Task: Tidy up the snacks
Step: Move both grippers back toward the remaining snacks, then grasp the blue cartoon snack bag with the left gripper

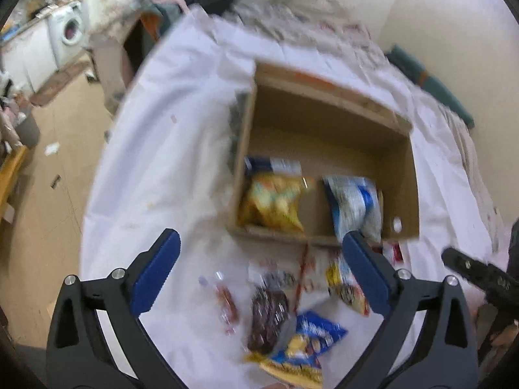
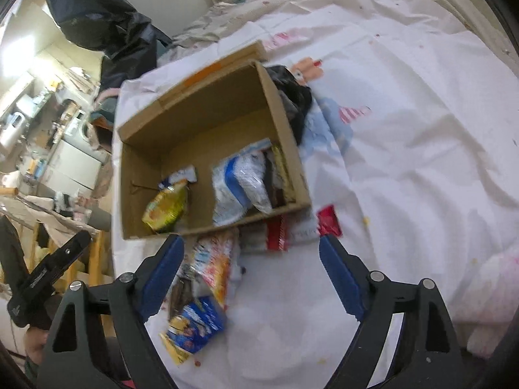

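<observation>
Snacks lie in two lots: some already in the box (image 1: 399, 175), the rest loose on the white sheet (image 1: 155, 149) just in front of it. Inside the box a yellow bag (image 1: 275, 201) sits at one side and a blue-white bag (image 1: 355, 204) at the other, with bare cardboard between. On the sheet, close together, are a dark brown packet (image 1: 269, 317), a blue bag (image 1: 311, 337), a yellow-edged packet (image 1: 343, 287), a small clear-wrapped red stick (image 1: 227, 304) and a red-and-white packet (image 2: 277, 233) touching the box's near wall.

All look like light, air-puffed or thin film packs: soft, crinkly, slippery, and the contents probably crush easily. I would pinch each at a flat sealed edge or corner, not across the belly, and squeeze gently.

Both claws are released with nothing between the pads. The left gripper (image 1: 259, 253) hovers above the loose pile; the right gripper (image 2: 251, 249) hangs over the pile's other side, near the box's front wall.

Blur hides the labels.
</observation>
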The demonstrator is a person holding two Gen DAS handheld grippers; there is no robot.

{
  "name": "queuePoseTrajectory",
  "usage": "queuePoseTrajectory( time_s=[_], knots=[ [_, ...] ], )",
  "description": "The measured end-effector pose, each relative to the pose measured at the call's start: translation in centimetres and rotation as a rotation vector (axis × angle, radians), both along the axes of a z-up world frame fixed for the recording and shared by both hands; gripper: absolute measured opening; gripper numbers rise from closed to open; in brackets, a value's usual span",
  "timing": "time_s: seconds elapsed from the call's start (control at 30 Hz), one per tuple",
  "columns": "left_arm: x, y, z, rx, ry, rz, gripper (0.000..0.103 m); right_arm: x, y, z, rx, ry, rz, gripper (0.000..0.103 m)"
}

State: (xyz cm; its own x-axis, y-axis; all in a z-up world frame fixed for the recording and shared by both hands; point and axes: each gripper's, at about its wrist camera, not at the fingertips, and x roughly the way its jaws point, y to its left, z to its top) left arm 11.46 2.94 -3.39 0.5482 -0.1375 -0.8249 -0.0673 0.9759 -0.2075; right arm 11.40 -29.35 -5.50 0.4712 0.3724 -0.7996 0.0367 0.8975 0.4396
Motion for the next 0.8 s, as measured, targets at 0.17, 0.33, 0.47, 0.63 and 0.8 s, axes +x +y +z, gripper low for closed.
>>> queuePoseTrajectory(
  time_s=[0.17, 0.33, 0.47, 0.63, 0.8],
  knots=[
    [0.2, -3.9, -4.3, 0.01, 0.234, -0.21, 0.099, 0.2, -0.4, -1.4, -0.043, 0.038, -0.011, 0.088],
    [-1.1, -8.5, -8.7, 0.102, 0.364, -0.391, 0.099, 0.5, -1.8, -2.7, -0.027, 0.084, -0.057, 0.088],
    [-2.0, -10.5, -11.8, 0.16, 0.444, -0.455, 0.099, 0.6, -2.2, -3.1, -0.022, 0.095, -0.08, 0.088],
    [-2.7, -12.1, -12.7, 0.236, 0.427, -0.511, 0.086, 0.7, -1.6, -3.2, -0.032, 0.098, -0.059, 0.088],
    [-3.4, -12.2, -12.4, 0.273, 0.385, -0.512, 0.06, 0.7, -1.4, -3.1, -0.029, 0.101, -0.06, 0.088]
  ],
)
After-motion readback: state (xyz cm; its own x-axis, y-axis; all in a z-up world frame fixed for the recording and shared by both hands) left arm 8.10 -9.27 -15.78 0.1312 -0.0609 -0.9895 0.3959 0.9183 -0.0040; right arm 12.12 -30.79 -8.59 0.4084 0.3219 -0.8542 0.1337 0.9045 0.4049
